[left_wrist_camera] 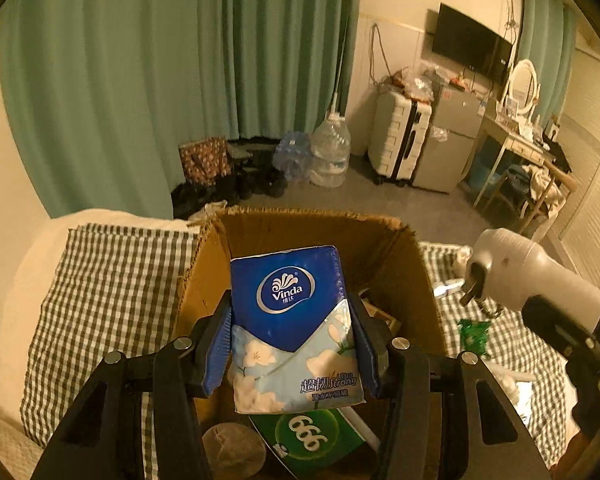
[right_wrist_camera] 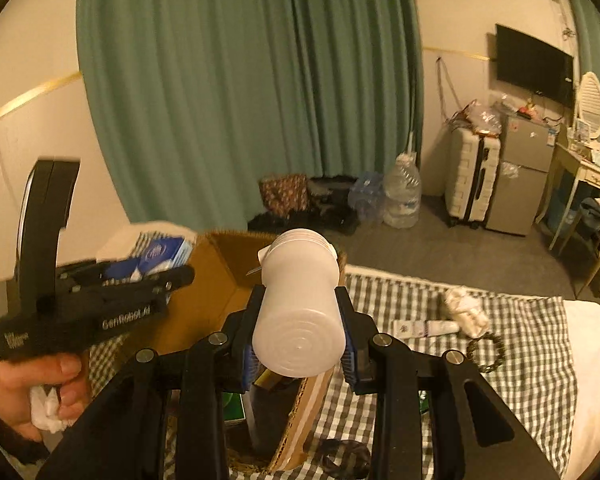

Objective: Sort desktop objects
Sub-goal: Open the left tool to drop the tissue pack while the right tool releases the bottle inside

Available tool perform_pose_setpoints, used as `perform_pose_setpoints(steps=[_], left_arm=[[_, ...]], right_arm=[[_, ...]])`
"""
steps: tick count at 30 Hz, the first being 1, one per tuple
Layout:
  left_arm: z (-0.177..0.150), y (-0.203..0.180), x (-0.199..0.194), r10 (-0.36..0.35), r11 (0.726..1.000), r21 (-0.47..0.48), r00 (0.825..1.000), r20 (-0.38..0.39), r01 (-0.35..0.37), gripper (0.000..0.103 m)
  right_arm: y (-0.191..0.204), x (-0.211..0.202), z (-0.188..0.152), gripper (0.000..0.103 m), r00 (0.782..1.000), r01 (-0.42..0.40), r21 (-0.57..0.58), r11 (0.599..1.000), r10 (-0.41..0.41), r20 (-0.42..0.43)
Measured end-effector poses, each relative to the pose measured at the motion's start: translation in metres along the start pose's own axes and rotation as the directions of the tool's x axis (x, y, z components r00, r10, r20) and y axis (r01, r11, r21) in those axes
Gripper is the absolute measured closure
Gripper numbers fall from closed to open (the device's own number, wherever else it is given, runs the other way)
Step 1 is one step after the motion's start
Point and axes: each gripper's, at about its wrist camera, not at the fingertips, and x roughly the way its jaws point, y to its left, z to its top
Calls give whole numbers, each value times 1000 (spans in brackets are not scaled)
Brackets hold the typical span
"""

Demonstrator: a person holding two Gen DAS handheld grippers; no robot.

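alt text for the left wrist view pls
The left gripper holds a blue Vinda tissue pack over an open cardboard box on a checked cloth; a white bottle enters from the right.

Tissue pack (left_wrist_camera: 292, 320) was blue w/ white floral print; bottle (right_wrist_camera: 300, 312) white; box (left_wrist_camera: 400, 280) brown; bedcover (right_wrist_camera: 500, 380) green-white check.

A checked bedspread (right_wrist_camera: 520, 344) carries the cardboard box (right_wrist_camera: 220, 280), a white tube (right_wrist_camera: 424, 327) and crumpled cloth (right_wrist_camera: 466, 312).
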Motion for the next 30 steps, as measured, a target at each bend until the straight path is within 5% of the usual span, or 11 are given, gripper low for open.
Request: perform_pose_setpoints(steps=[14,21,25,30], left_arm=[[-16,20,59,7,1000,-22,994,-106,-10,47],[-14,21,44,4,1000,-14,996,-87,-5,44],[-6,19,25,12,1000,-5,999,-51,-12,28],[2,11,-6,10,1000,-3,1000,-8,-10,27]], right_arm=[[22,75,-13,73,995,-37,-67,997,30,-98],[22,70,-8,68,996,-26,-55,998,22,-84],[15,57,-1,68,998,-10,-36,999,8,-70],[4,27,7,68,999,10,-11,1000,-10,-44]])
